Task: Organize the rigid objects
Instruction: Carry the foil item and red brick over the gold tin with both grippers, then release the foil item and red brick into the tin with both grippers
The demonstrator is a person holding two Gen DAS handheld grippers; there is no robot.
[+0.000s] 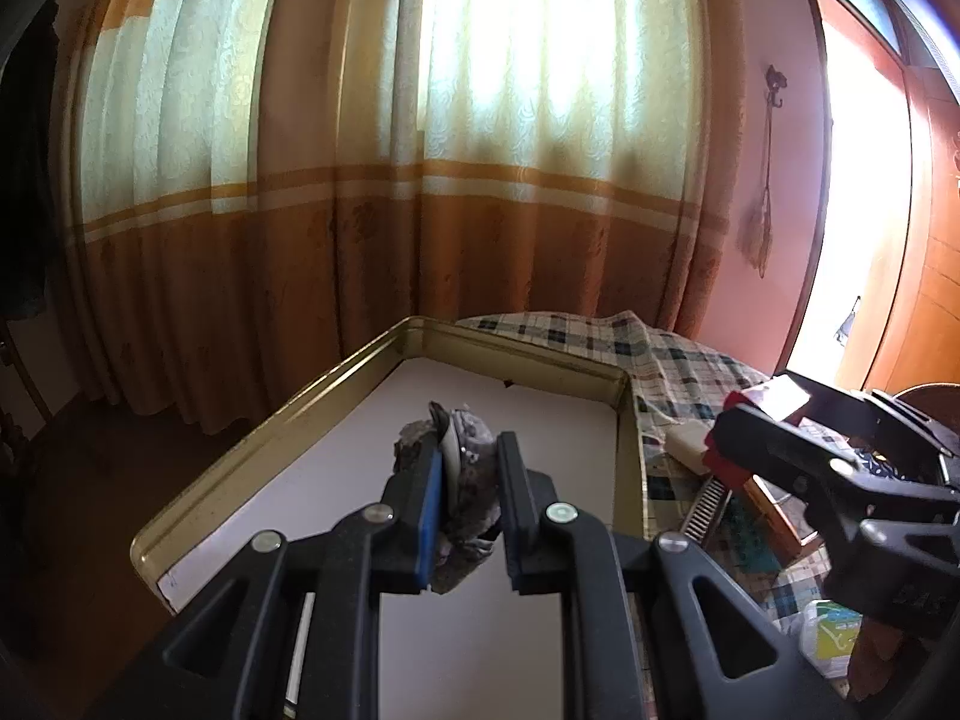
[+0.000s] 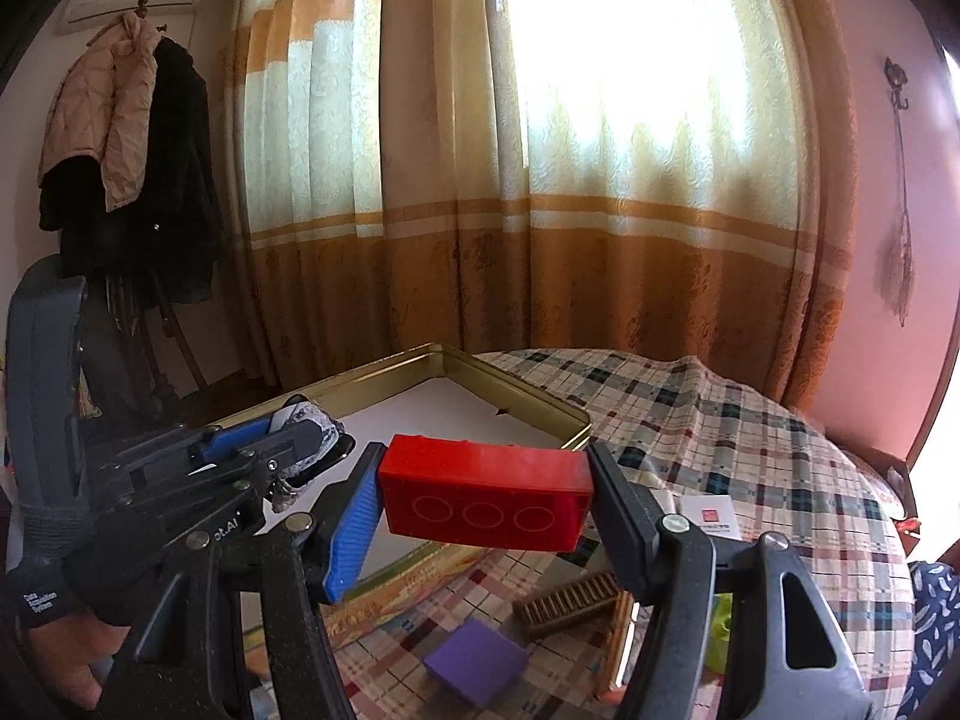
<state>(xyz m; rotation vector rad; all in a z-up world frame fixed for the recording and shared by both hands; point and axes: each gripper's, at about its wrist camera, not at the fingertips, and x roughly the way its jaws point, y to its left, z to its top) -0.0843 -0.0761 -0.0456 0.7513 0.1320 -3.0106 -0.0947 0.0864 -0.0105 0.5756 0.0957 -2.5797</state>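
Observation:
My left gripper (image 1: pixel 469 447) is shut on a small grey patterned object (image 1: pixel 474 429) with a white and dark part at its top. It hangs over the white floor of a gold tin tray (image 1: pixel 336 384). In the right wrist view the same left gripper (image 2: pixel 318 438) and grey object (image 2: pixel 315 417) sit at the left, over the tray's (image 2: pixel 516 384) near corner. My right gripper (image 2: pixel 485 456) is shut on a red box (image 2: pixel 486 492) with three circles on its front face, held level just right of the tray. From the left wrist the right gripper (image 1: pixel 729 429) shows at the right.
A checked cloth (image 2: pixel 750 450) covers the table. On it lie a purple block (image 2: pixel 474 663), a ridged brown piece (image 2: pixel 567 600), a white card (image 2: pixel 711 513) and a green-white packet (image 1: pixel 831 636). Curtains hang behind, and coats (image 2: pixel 132 138) hang at the left.

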